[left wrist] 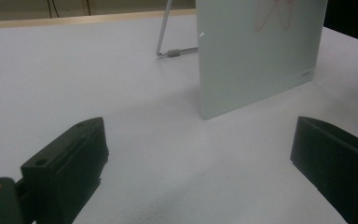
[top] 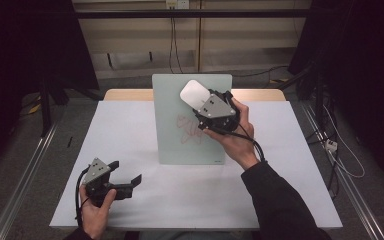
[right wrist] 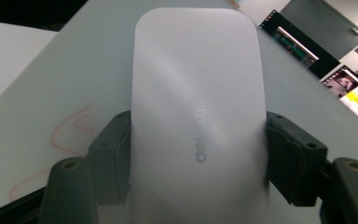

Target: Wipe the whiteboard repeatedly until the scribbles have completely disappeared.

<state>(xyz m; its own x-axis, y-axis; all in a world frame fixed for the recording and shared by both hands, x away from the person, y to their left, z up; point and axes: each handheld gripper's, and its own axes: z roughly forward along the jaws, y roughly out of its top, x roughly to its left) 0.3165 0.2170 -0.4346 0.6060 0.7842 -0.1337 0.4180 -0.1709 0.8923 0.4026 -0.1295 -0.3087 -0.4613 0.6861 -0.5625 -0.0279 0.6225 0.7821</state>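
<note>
My right hand-held gripper [top: 203, 102] is clenched on a white eraser [top: 194, 93]. In the right gripper view the two black jaws press on the long sides of the eraser [right wrist: 198, 116], one on each side, and it sticks out past them. It is smooth and has round corners, with a small grey word on its face. I hold it up in front of the top part of the glass board [top: 170, 125], close to the pale green face. I cannot tell if the eraser touches the glass.

The board stands tilted on the desk [top: 130, 130], near the far middle. There are faint red scribbles [top: 187, 131] on it, just below my right hand [top: 235, 135]. In the left gripper view I see the board [left wrist: 251, 60] from the side, and a thin metal leg [left wrist: 165, 32] props it up from behind.

My left hand-held gripper [top: 122, 172] sits low over the near left part of the desk, well apart from the board. Its jaws are spread wide with nothing between them, just the bare white desk top [left wrist: 74, 84]. My left hand [top: 95, 210] holds it from below.
</note>
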